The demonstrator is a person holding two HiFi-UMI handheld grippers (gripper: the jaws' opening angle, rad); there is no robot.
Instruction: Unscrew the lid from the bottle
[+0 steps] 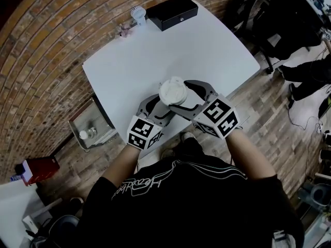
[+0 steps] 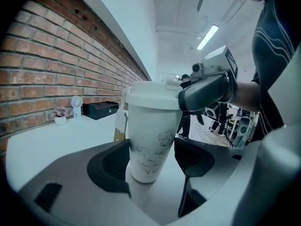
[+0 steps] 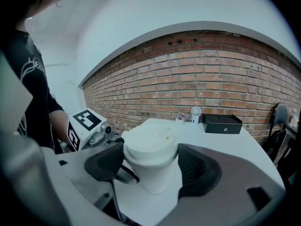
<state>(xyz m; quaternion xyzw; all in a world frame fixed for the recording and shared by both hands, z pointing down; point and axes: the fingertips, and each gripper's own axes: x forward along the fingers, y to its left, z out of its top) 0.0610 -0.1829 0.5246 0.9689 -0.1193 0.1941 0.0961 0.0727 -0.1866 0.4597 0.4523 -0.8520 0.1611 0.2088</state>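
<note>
A white bottle with a faint drawing on its body (image 2: 150, 145) stands near the front edge of the white table (image 1: 155, 50). Its white lid (image 1: 172, 92) is on top. My left gripper (image 1: 158, 106) reaches in from the left, and its pads press on the bottle's body low down (image 2: 151, 154). My right gripper (image 1: 184, 98) comes from the right at lid height. In the right gripper view its jaws close round the lid (image 3: 149, 142), with a pad against each side. The left gripper's marker cube (image 3: 84, 121) shows behind the bottle.
A black box (image 1: 172, 12), a small white fan (image 1: 138, 13) and a tiny potted plant (image 1: 124, 30) stand at the table's far edge by the brick wall. A metal bin (image 1: 90, 125) sits on the floor at the left, dark chairs (image 1: 279, 19) at the right.
</note>
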